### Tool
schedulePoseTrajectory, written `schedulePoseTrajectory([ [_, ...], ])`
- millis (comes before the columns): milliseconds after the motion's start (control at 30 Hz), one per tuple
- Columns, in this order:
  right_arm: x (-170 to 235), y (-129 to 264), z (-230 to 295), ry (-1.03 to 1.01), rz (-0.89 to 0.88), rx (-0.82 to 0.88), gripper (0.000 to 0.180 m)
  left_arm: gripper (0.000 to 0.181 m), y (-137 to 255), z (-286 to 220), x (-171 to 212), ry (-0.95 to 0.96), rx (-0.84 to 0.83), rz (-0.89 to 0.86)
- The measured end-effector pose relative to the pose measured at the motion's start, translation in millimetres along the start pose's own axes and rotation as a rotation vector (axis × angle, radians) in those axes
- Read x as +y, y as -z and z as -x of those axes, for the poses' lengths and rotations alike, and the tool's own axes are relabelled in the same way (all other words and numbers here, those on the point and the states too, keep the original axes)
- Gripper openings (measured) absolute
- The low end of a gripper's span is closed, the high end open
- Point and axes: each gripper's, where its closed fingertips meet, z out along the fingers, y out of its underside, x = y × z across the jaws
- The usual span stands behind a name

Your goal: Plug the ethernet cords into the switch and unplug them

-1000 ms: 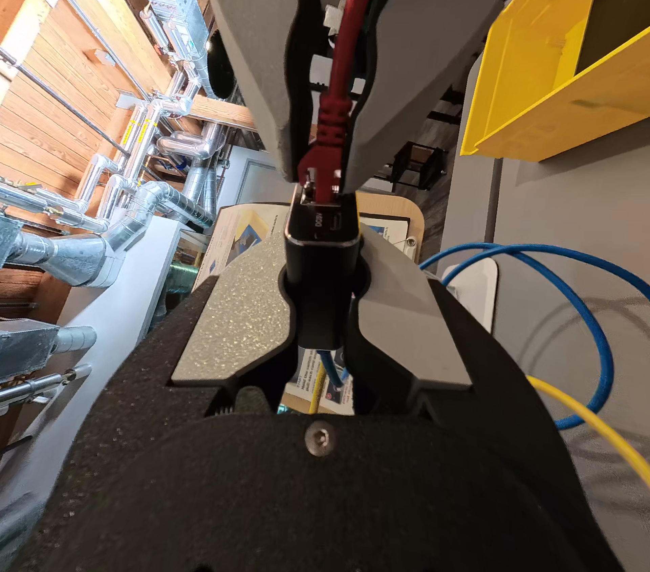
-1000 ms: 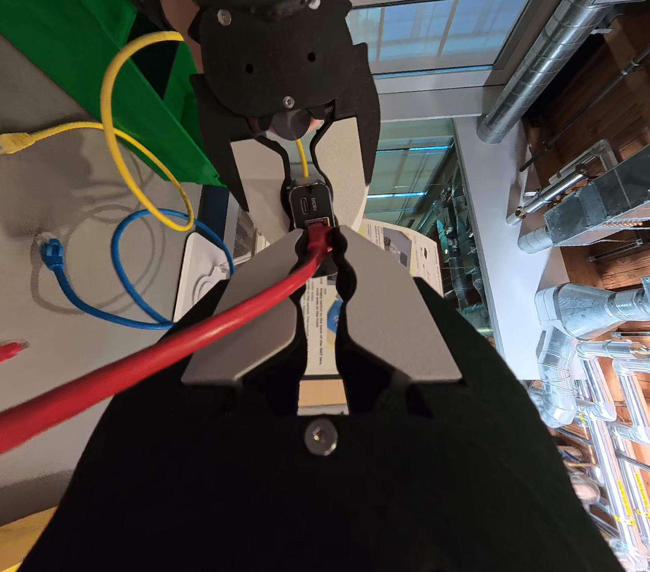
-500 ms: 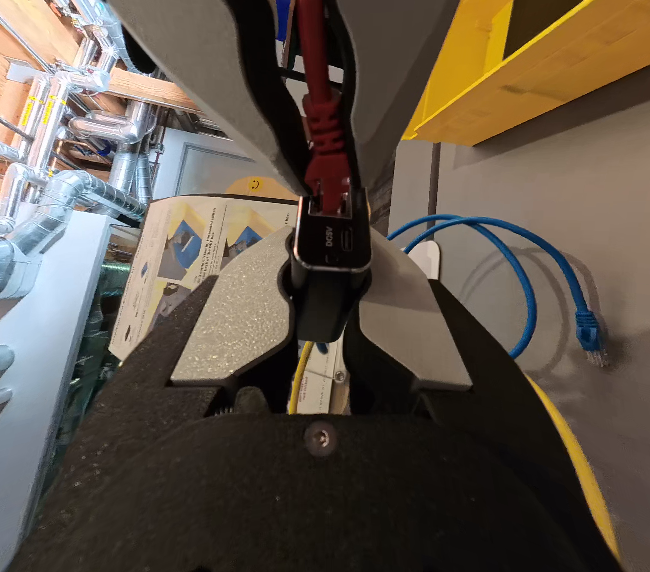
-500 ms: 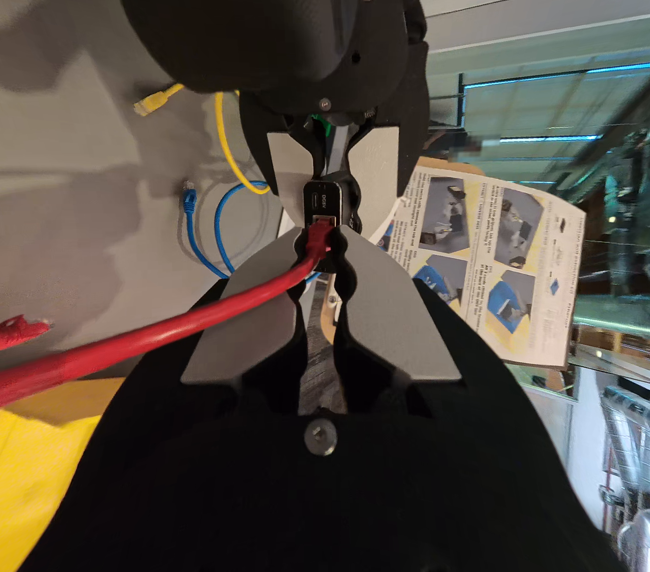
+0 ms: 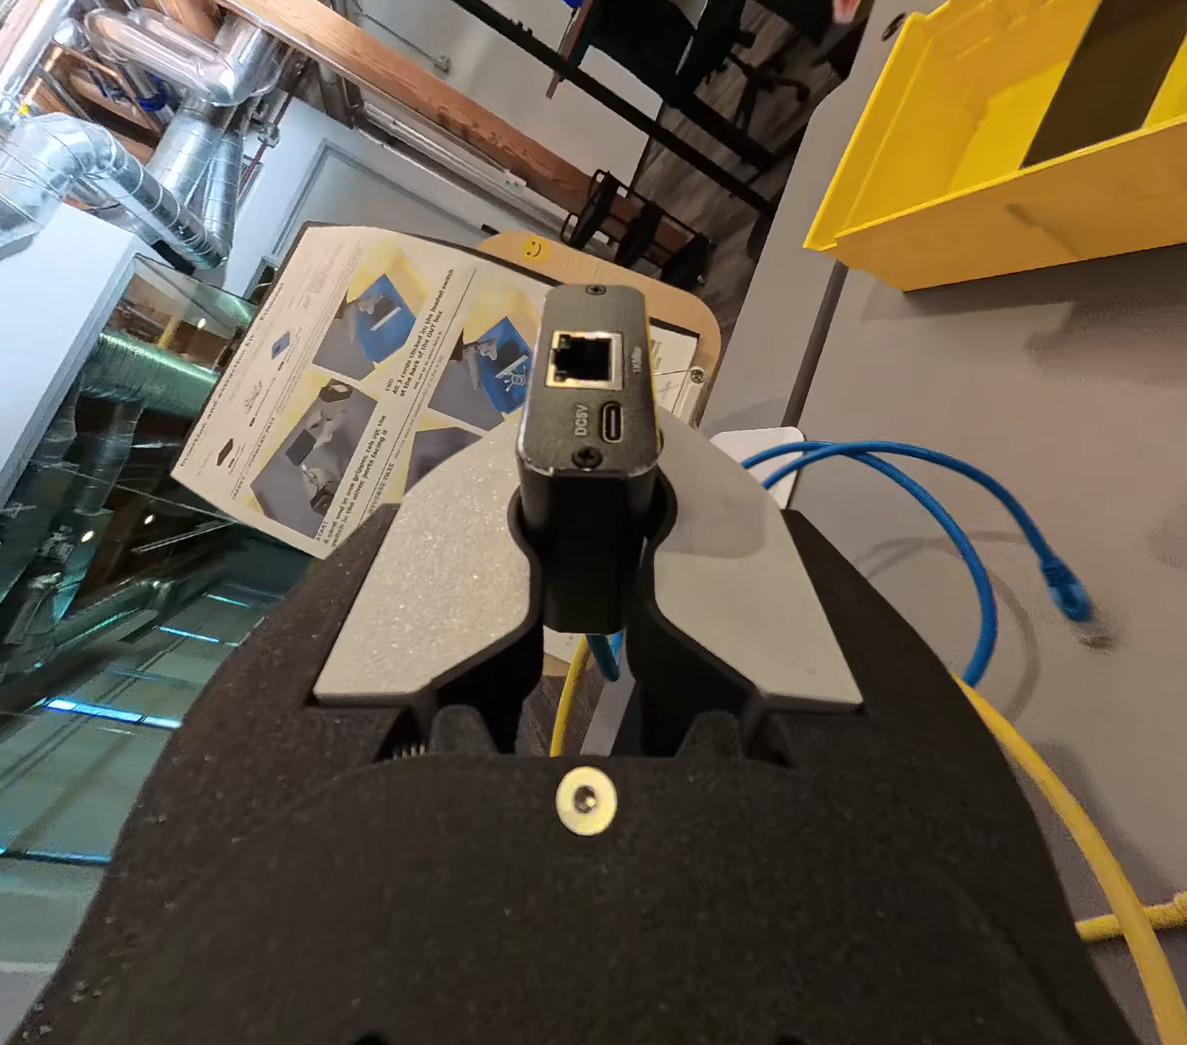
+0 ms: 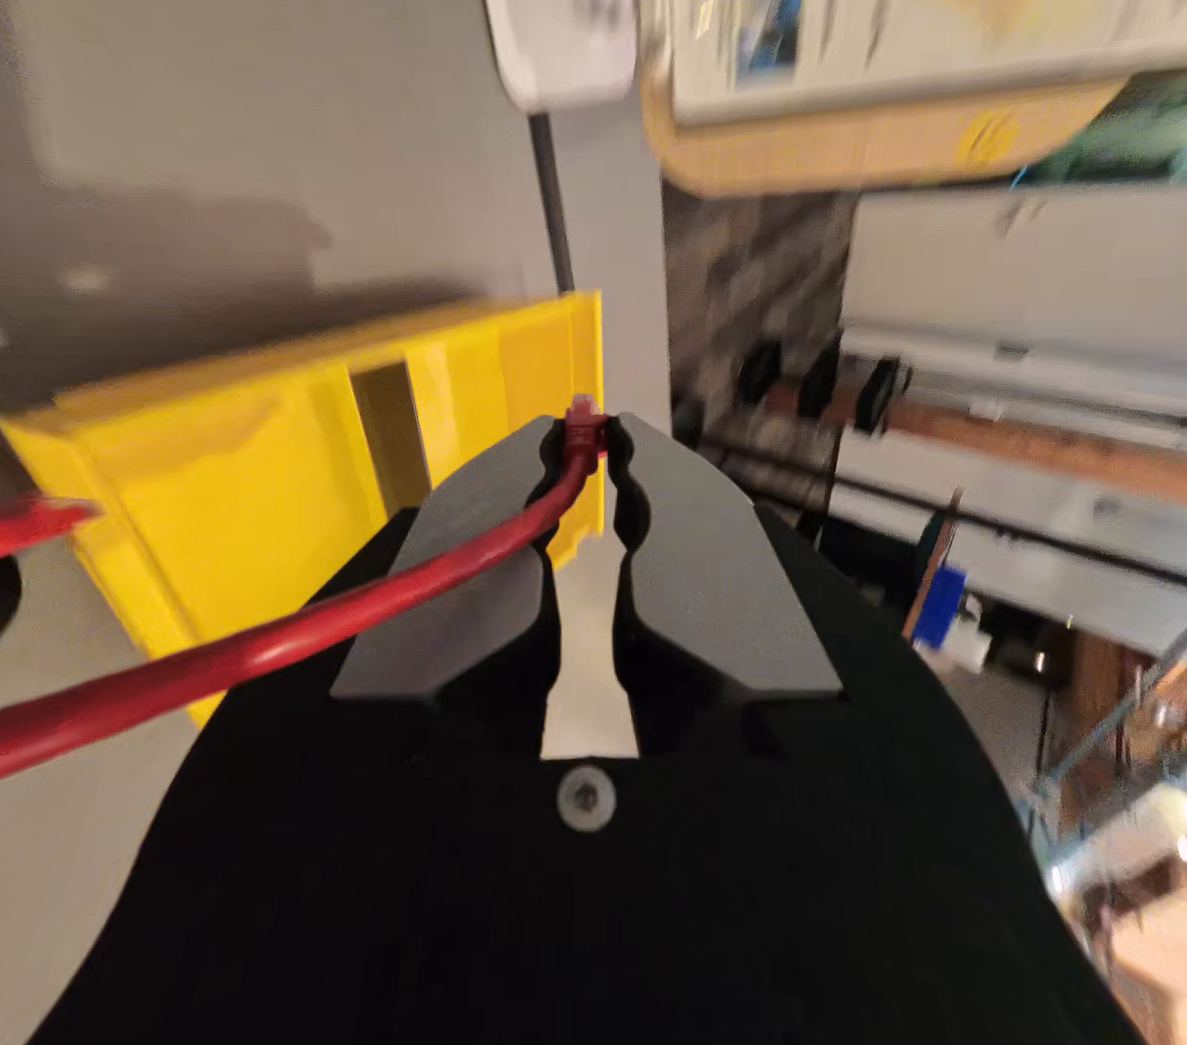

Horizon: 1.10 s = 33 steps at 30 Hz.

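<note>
Red cord is out of the switch: its front port sits empty, w/ the right gripper well apart from it, jaws nearly closed, pinching the red cord just behind its plug, which pokes past the tips. Left gripper has its jaws clamped on the switch body, held upright off the bench, port end facing away from the camera. Judging by this, the red unplug looks done. A blue cord and a yellow cord run on the bench; each seems to feed in behind the switch between the jaws, but whether they're plugged in can't be told, so they're prob. what's left. One blue plug end lies loose on the bench.

Bench is plain grey, matte. A yellow bin sits on it, near the red plug in the right wrist view. A printed instruction sheet stands at the far edge. Room: workshop, exposed silver ducts, wood beams; right wrist view heavily motion-blurred.
</note>
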Motion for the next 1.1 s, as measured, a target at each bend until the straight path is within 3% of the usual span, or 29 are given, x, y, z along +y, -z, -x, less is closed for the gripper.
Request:
schedulePoseTrajectory([
  [67,47.6,-21.2,10.2,-0.085,0.259,-0.159,0.014,0.026,-0.8,-2.4,-0.8,0.001,0.017,0.003],
  [167,116.9,-46.9,25.7,-0.203,0.617,-0.247,0.014,0.026,0.2,-5.4,-1.7,0.008,0.044,0.015],
  [333,190.8,-69.8,72.6,-0.429,1.002,-0.333,0.015,0.026,-0.1,-10.1,-0.6,-0.017,0.060,0.055],
  [500,195.8,-77.8,114.3,-0.555,1.027,-0.417,0.014,0.026,-2.6,-13.2,1.1,-0.016,0.074,0.072],
  [633,197.3,-79.4,89.8,-0.665,0.981,-0.314,0.014,0.026,-6.0,-16.0,1.5,-0.023,0.078,0.083],
  [833,207.4,-66.7,53.0,-0.641,0.974,-0.181,0.014,0.026,-7.0,-19.3,-0.6,-0.036,0.084,0.089],
  [967,200.6,-72.8,81.9,-0.567,0.977,-0.262,0.014,0.026,-6.8,-19.6,-0.4,-0.033,0.087,0.089],
  [1100,178.0,-81.6,124.0,-0.607,0.916,-0.458,0.015,0.026,-7.7,-21.7,0.8,-0.035,0.095,0.100],
])
